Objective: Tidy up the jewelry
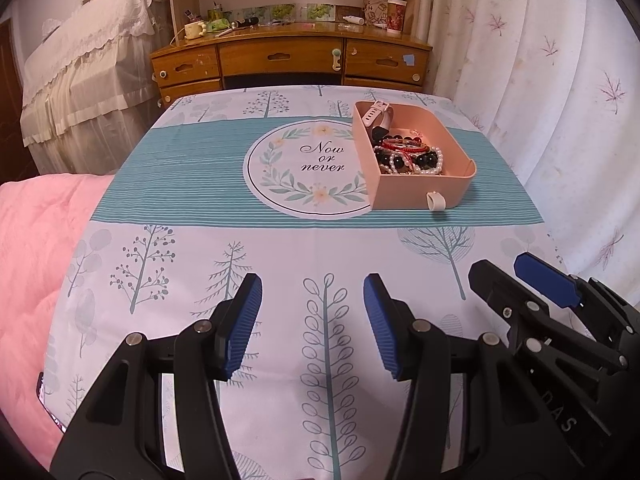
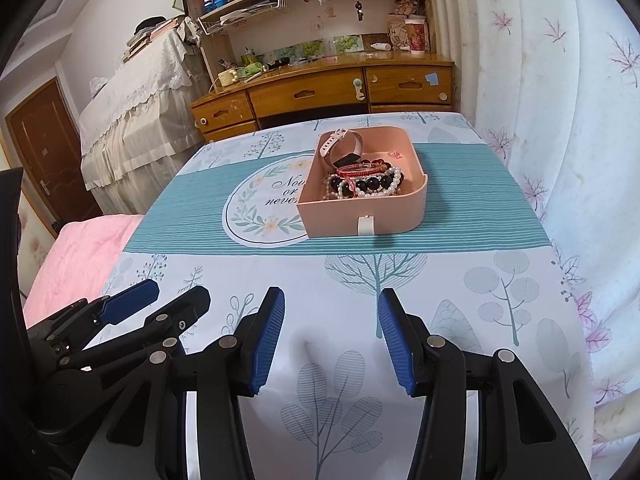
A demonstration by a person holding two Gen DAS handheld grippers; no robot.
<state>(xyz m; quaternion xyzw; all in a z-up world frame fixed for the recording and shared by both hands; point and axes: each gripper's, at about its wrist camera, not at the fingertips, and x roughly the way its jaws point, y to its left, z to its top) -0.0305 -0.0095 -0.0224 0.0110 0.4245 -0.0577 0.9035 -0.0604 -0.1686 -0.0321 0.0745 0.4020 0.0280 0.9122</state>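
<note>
Blue-padded fingers (image 1: 248, 328) — wide apart, empty

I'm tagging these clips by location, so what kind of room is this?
Most likely a bedroom at home. A pink quilt lies beside the cloth-covered table, a wooden desk with cluttered shelves stands behind, and a leaf-print curtain hangs at the side. The pink jewelry box sits on the table.
</note>
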